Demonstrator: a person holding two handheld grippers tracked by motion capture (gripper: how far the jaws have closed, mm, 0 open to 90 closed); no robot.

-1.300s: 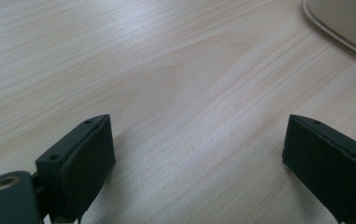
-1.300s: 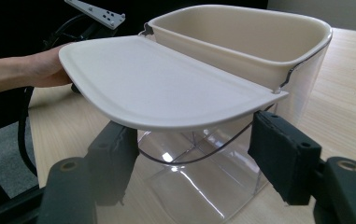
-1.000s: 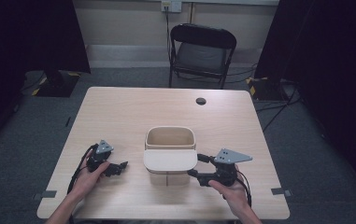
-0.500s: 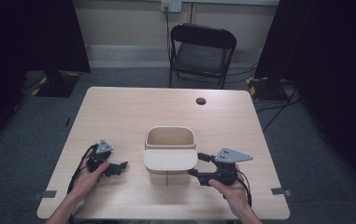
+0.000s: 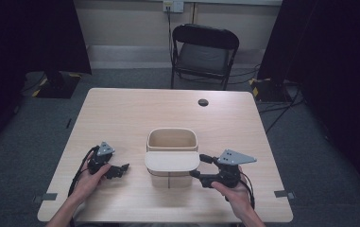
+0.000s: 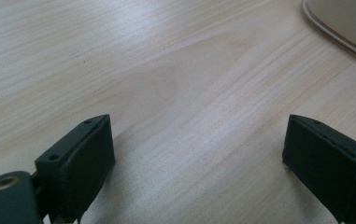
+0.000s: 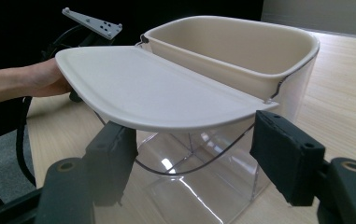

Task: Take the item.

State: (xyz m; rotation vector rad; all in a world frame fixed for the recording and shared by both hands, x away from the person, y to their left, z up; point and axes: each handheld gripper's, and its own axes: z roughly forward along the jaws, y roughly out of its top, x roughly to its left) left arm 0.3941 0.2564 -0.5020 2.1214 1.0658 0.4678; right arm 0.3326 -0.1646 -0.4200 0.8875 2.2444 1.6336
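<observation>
1. Cream bin (image 5: pixel 172 140) w/ clear lower body sits centre of the high view, on the wooden table (image 5: pixel 135 113). Its flat lid (image 5: pixel 172 161) is swung out toward the bottom of frame, so the top is open.
2. Right gripper (image 5: pixel 200 166), lower right of centre: jaws spread wide, nothing pinched. In the right gripper view the lid edge (image 7: pixel 161 93) hangs just above and between the jaws; prob lined up to take the lid, but no contact I can confirm.
3. Left gripper (image 5: pixel 121 168), lower left: jaws released, empty, low over bare table, well apart from bin; looks parked, out of the way.
4. Chair (image 5: pixel 205 54) at top centre, small black disc (image 5: pixel 203 102) near table's far edge; both uninvolved.
</observation>
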